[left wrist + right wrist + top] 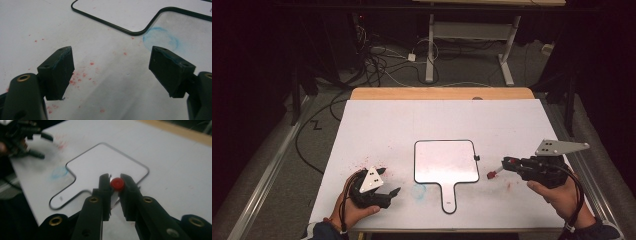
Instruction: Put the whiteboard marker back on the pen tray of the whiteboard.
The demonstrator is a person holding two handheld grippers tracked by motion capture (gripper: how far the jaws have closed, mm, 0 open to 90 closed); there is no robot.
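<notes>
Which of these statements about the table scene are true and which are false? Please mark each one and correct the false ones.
1. The right tool is shut on a red-tipped marker. True.
2. The left tool grips the small whiteboard by its handle. False: its jaws stand wide apart with nothing between them, over the bare white table cover.
3. A blue smudge lies on the cover near the whiteboard's handle. True.
4. The whiteboard stands upright against a box. False: it lies flat on the cover, handle toward the person.
5. Red specks mark the cover near the left tool. True.
</notes>
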